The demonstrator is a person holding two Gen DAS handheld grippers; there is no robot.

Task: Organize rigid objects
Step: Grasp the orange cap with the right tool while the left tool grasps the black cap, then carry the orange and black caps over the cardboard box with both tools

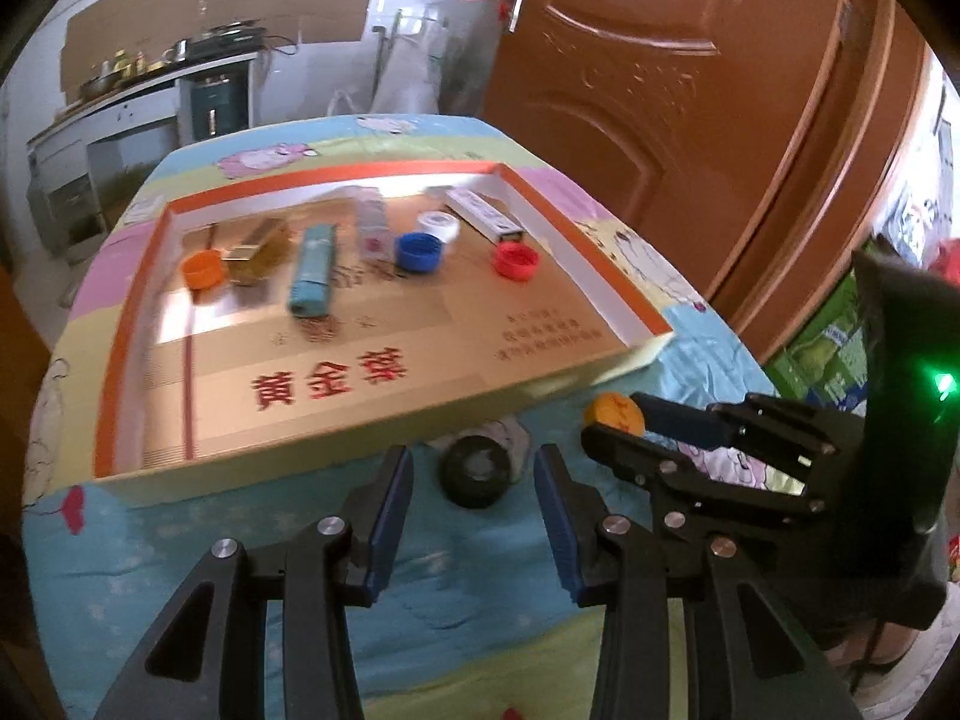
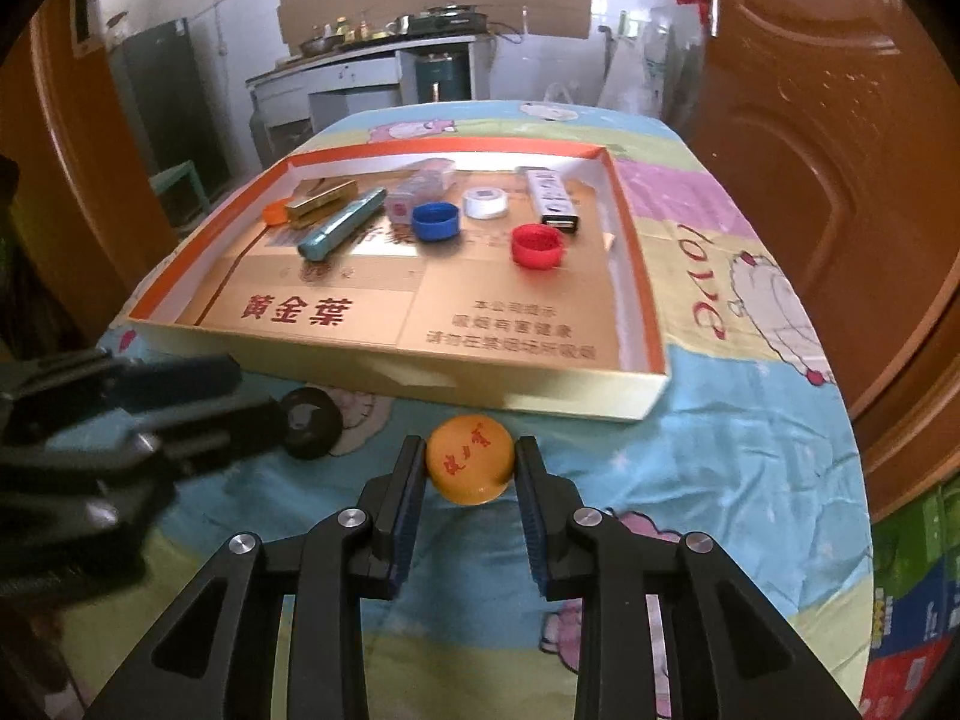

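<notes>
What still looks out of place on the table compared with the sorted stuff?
Two things sit outside the tray, on the cloth by its near wall: a black cap lying loose, and a yellow cap between the right gripper jaws. Everything else is inside.

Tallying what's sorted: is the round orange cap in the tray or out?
Out: the round orange cap sits on the cloth before the cardboard tray, between the right tool's pads.

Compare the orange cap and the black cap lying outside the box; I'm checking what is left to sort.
The orange cap is pinched between the right tongs; the black cap lies free ahead of the open left tongs. The orange cap bears red lettering; the black cap looks unmarked. Both sit on the cloth near the box.
</notes>
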